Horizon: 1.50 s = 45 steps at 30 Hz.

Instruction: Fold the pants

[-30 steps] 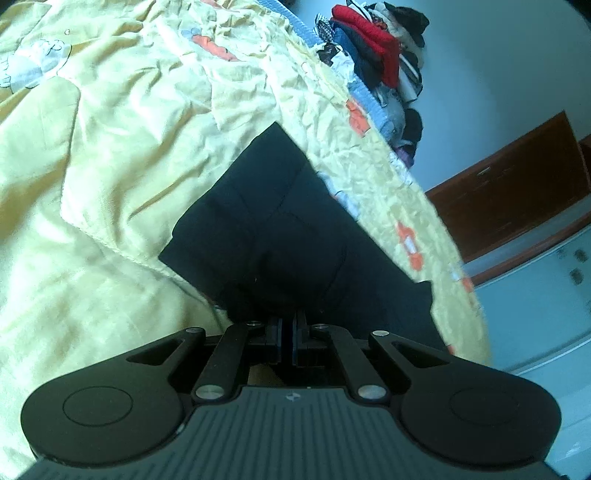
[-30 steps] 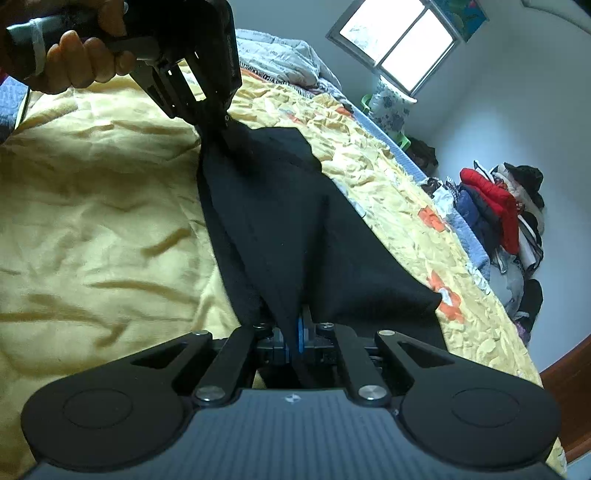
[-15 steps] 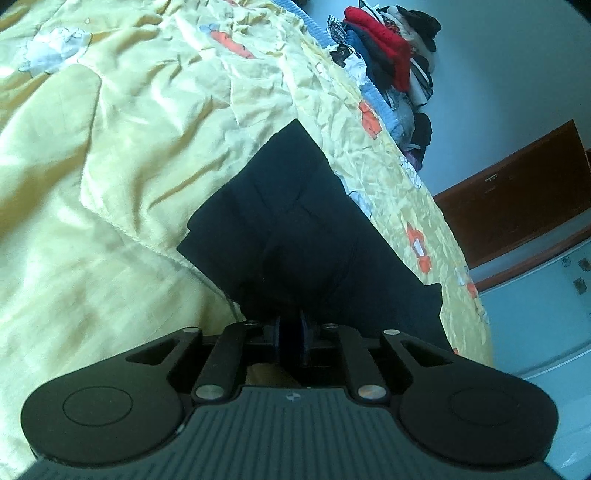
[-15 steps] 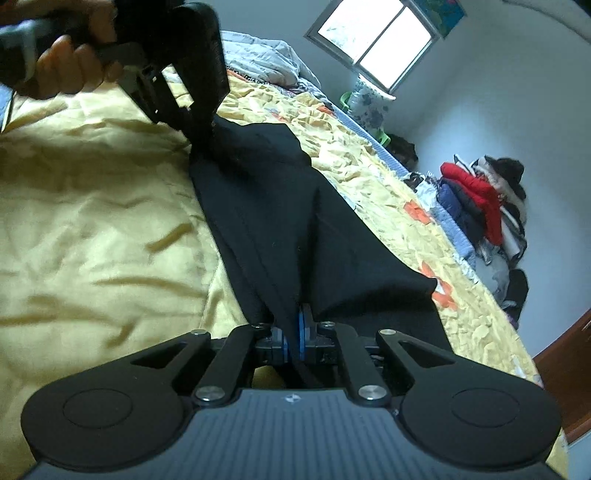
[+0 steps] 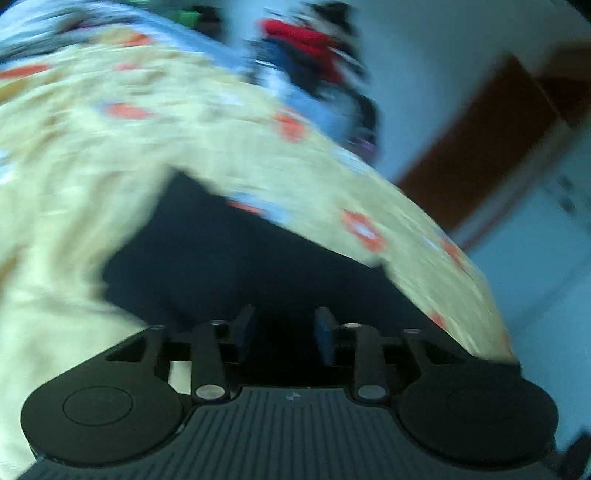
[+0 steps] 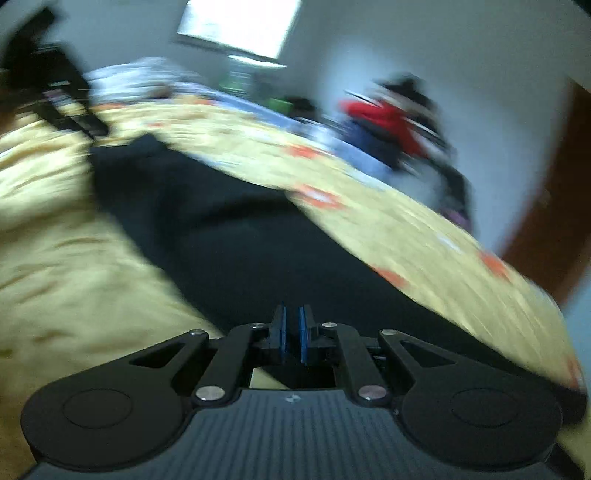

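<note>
The black pants (image 5: 236, 258) lie flat on the yellow bedspread (image 5: 66, 206); both views are motion-blurred. In the left wrist view my left gripper (image 5: 283, 334) is open, its pads apart just above the near edge of the pants, holding nothing. In the right wrist view the pants (image 6: 221, 243) stretch away from my right gripper (image 6: 291, 332), whose blue pads stand a small gap apart with no cloth between them. The left gripper shows as a dark blur at the far left (image 6: 55, 96) near the far end of the pants.
A pile of clothes with a red garment (image 6: 388, 122) sits past the bed's far edge. A window (image 6: 240, 26) is in the back wall. A brown door (image 5: 480, 140) stands to the right. The bedspread has orange patches (image 5: 362, 229).
Both grippers have let go of the pants: the left jaws opened wide, the right jaws parted slightly. The pants dropped flat onto the bed. Both cameras swung fast, blurring the views.
</note>
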{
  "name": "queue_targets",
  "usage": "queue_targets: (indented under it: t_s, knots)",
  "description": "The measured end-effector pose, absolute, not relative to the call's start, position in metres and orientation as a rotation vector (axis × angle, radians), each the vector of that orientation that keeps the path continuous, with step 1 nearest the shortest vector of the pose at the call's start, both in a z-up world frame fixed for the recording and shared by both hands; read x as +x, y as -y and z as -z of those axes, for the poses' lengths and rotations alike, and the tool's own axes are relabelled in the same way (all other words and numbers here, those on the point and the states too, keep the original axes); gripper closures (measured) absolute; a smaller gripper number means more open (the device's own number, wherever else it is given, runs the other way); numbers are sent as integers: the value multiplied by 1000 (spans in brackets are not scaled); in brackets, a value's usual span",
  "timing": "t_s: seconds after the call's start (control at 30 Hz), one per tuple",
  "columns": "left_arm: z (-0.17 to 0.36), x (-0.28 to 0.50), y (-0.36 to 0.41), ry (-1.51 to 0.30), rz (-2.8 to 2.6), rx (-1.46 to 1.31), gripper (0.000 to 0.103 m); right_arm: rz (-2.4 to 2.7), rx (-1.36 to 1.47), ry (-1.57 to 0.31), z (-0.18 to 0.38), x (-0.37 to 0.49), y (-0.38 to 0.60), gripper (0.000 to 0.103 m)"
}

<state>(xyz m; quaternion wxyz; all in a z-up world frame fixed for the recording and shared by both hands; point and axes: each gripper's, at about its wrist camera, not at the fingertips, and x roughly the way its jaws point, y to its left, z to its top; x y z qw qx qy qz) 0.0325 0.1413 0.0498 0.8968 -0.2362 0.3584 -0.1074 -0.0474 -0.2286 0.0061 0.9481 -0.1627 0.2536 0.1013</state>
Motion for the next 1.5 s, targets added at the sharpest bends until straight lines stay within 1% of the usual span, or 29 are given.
queue_targets:
  t_s: [0.1, 0.13, 0.23, 0.33, 0.47, 0.53, 0.67, 0.73, 0.8, 0.87, 0.93, 1.07, 1.2, 1.23, 1.3, 1.37, 1.4, 1.5]
  knots:
    - [-50, 46, -86, -773, 399, -423, 56, -143, -233, -646, 6, -40, 257, 96]
    - [-49, 50, -69, -777, 448, -405, 56, -124, -202, -647, 9, -43, 265, 96]
    - [-43, 56, -20, -770, 569, -330, 53, -66, -80, -567, -3, -64, 290, 96]
    - [-26, 56, 19, -769, 638, -257, 50, 97, 78, -491, -17, -88, 341, 96]
    - [2, 57, 41, -821, 666, -211, 50, 344, 362, -450, -24, -120, 418, 96]
    - [11, 55, 38, -821, 663, -204, 50, 431, 532, -417, -19, -139, 454, 95]
    - [11, 55, 40, -792, 675, -194, 43, 507, 899, -357, 7, -171, 496, 95]
    - [12, 53, 44, -769, 682, -191, 40, 508, 1017, -349, 21, -181, 500, 95]
    - [14, 48, 48, -742, 686, -168, 37, 508, 1074, -355, 32, -186, 498, 95]
    - [13, 45, 52, -718, 693, -138, 32, 503, 1111, -360, 39, -186, 497, 96]
    - [15, 40, 56, -692, 703, -107, 28, 506, 1136, -351, 44, -182, 497, 96]
    - [17, 33, 61, -654, 699, -61, 27, 522, 1198, -311, 52, -176, 509, 95]
    - [18, 35, 60, -652, 717, -79, 20, 562, 1184, -301, 47, -185, 505, 95]
    - [18, 35, 60, -653, 721, -83, 18, 564, 1182, -302, 45, -187, 504, 93]
    - [18, 35, 60, -651, 727, -85, 16, 575, 1187, -303, 44, -188, 502, 73]
    - [19, 36, 60, -650, 728, -88, 16, 550, 1185, -272, 42, -190, 499, 44]
    - [19, 35, 59, -650, 730, -93, 16, 557, 1174, -266, 39, -191, 497, 41]
    - [20, 36, 56, -651, 734, -114, 16, 562, 1114, -275, 33, -186, 497, 38]
